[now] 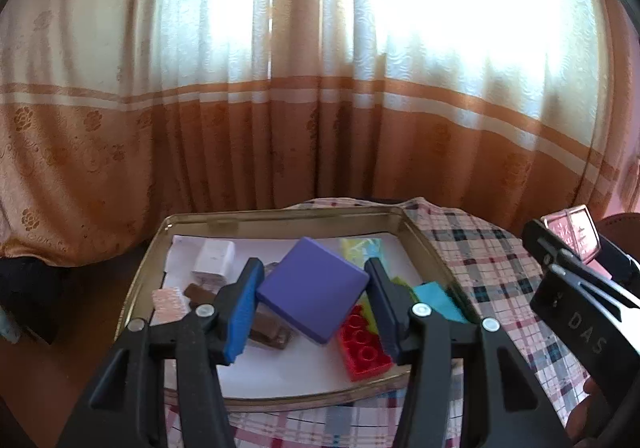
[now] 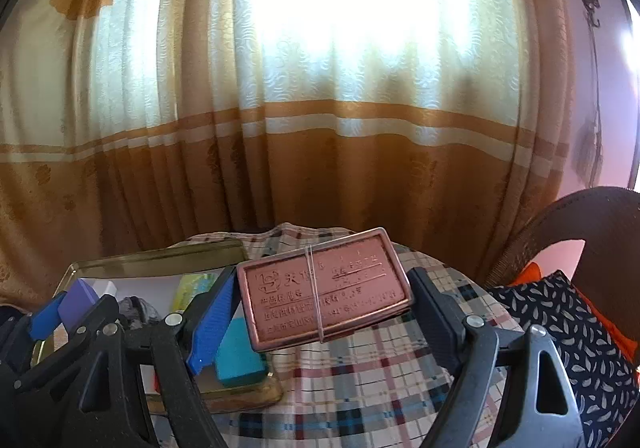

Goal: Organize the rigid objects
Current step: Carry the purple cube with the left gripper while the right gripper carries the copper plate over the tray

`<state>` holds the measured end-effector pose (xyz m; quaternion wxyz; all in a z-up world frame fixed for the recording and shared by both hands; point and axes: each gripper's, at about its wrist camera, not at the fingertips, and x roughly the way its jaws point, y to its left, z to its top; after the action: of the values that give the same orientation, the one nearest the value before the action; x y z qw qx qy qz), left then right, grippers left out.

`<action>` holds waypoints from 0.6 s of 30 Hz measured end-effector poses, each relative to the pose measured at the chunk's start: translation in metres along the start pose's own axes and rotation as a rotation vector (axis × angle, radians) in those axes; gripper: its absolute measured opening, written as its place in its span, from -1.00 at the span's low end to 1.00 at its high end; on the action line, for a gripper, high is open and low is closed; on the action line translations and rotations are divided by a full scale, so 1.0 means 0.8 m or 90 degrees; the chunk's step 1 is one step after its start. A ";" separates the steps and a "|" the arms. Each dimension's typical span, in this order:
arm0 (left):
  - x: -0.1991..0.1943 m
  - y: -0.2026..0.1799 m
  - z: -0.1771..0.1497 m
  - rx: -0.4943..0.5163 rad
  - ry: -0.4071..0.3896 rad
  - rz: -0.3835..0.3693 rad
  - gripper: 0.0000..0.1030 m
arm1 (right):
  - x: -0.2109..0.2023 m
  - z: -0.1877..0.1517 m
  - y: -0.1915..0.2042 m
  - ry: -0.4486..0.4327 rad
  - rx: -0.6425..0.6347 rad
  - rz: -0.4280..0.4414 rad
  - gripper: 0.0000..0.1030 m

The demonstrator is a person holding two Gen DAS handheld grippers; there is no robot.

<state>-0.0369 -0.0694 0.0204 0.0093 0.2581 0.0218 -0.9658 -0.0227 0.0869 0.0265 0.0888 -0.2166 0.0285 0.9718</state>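
Observation:
My left gripper (image 1: 312,288) is shut on a purple square box (image 1: 312,290) and holds it tilted above the gold metal tray (image 1: 276,216). The tray holds a red toy brick (image 1: 362,348), a teal block (image 1: 436,300), brown pieces (image 1: 268,330), a white box (image 1: 214,258) and a pink textured piece (image 1: 170,300). My right gripper (image 2: 324,298) is shut on a copper-coloured tin (image 2: 324,294) with embossed writing and a rubber band round it, held above the plaid cloth right of the tray (image 2: 152,258). The tin also shows in the left wrist view (image 1: 572,234).
A plaid cloth (image 2: 360,388) covers the small table. Orange and cream curtains (image 1: 280,107) hang close behind. A wicker chair (image 2: 560,215) with a patterned cushion (image 2: 568,328) stands at the right. A yellow-green card (image 1: 360,248) lies at the tray's back.

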 end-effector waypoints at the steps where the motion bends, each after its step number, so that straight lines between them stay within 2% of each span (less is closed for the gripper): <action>1: 0.000 0.003 0.000 -0.003 0.000 0.002 0.01 | 0.000 0.001 0.003 0.000 -0.001 0.003 0.65; 18: 0.017 0.073 0.012 -0.060 -0.004 0.055 0.01 | 0.019 0.024 0.049 -0.002 -0.011 0.046 0.64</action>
<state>-0.0516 -0.1281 0.0197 0.0633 0.2549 0.0560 -0.9633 -0.0514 0.0526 0.0378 0.0517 -0.2144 0.0277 0.9750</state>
